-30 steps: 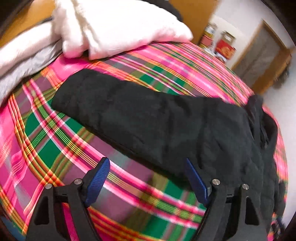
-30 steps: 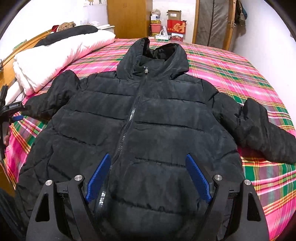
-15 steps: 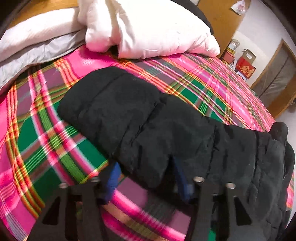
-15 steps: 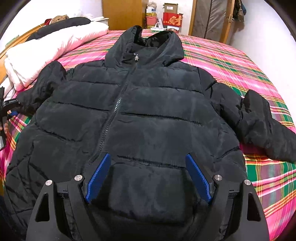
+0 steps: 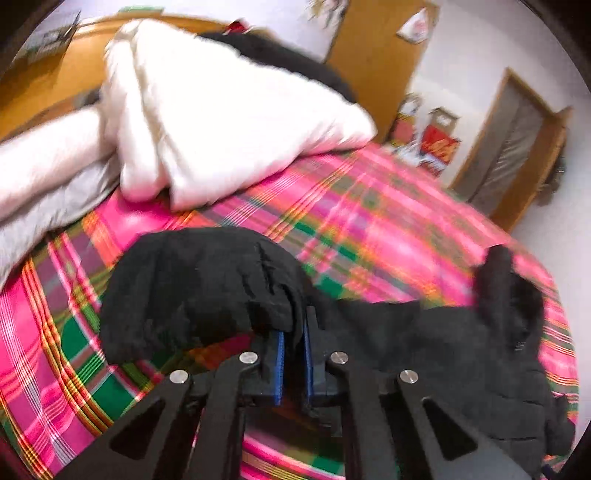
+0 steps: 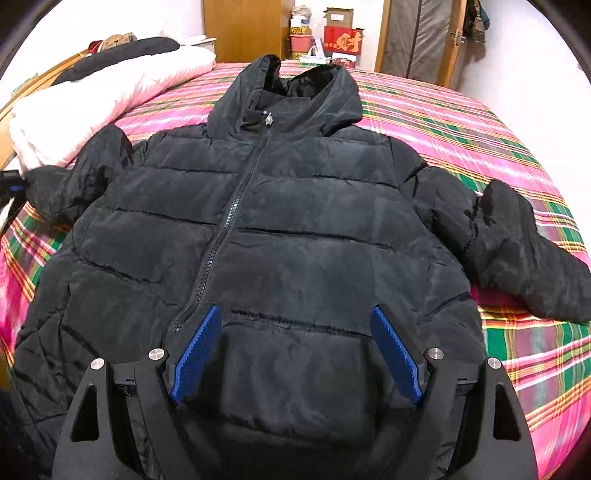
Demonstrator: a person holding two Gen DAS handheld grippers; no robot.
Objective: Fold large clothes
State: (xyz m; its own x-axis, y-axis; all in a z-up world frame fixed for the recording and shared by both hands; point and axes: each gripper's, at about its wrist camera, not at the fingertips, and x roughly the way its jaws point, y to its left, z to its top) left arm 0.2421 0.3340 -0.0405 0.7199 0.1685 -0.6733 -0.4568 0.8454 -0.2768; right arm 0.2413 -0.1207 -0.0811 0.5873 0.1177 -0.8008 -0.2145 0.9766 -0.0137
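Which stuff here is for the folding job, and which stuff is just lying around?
For the job:
jacket
its sleeve, pinched in the left gripper
right gripper, open over the jacket

Just lying around:
white duvet
plaid bedspread
red boxes
wardrobe

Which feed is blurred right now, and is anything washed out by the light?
Left wrist view: motion-smeared across the plaid bedspread and doorway, the white duvet blown out; only the left gripper, shut on the jacket sleeve, reads fairly clearly. Right wrist view: sharp, evenly lit, the black jacket bowed by fisheye.
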